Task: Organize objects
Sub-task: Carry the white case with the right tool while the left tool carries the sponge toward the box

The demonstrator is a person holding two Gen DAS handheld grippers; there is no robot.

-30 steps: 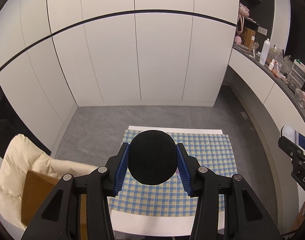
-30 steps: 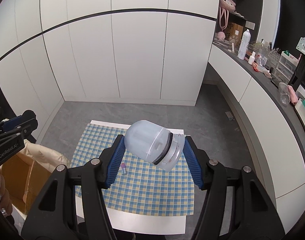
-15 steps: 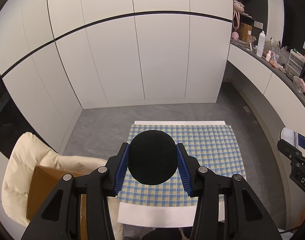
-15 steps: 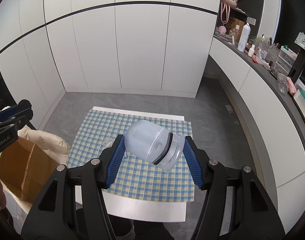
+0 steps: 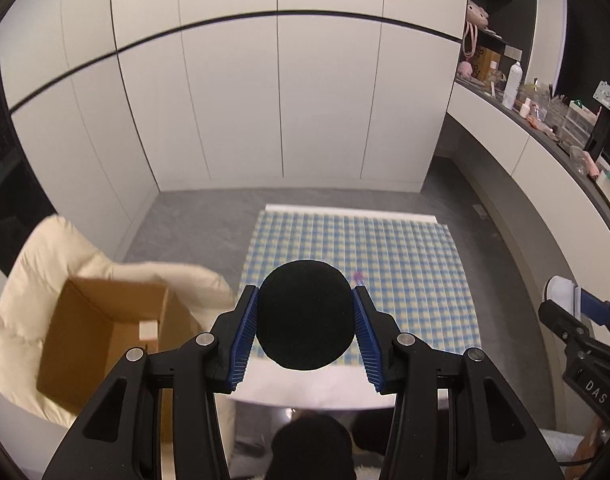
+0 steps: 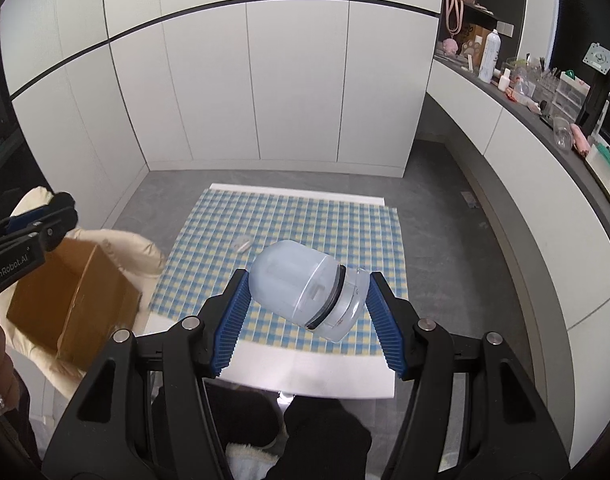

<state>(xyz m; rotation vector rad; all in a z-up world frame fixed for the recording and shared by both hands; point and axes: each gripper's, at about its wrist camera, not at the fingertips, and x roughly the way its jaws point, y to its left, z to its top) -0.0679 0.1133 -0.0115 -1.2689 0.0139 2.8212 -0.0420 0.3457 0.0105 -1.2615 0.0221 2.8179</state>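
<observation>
My left gripper (image 5: 305, 320) is shut on a round black object (image 5: 305, 314), held in the air above the near edge of the checked cloth (image 5: 405, 252). My right gripper (image 6: 307, 300) is shut on a frosted plastic container (image 6: 301, 286) that lies tilted between the blue pads, its clear lid end to the right. An open cardboard box (image 5: 97, 332) sits on a cream cushioned chair (image 5: 37, 264) left of the table; the right wrist view shows the cardboard box (image 6: 65, 296) too. A tiny pink item (image 5: 357, 277) and a small clear item (image 6: 243, 244) lie on the cloth.
The white table (image 6: 305, 376) stands on a grey floor before white cabinet doors (image 5: 305, 100). A cluttered dark counter (image 6: 545, 92) curves along the right. Dark-clothed knees (image 6: 325, 428) of the person show below the table edge. Each gripper appears at the edge of the other's view.
Both grippers have pulled back from the table and toward the left, still holding their objects. The cardboard box and chair have come further into view.
</observation>
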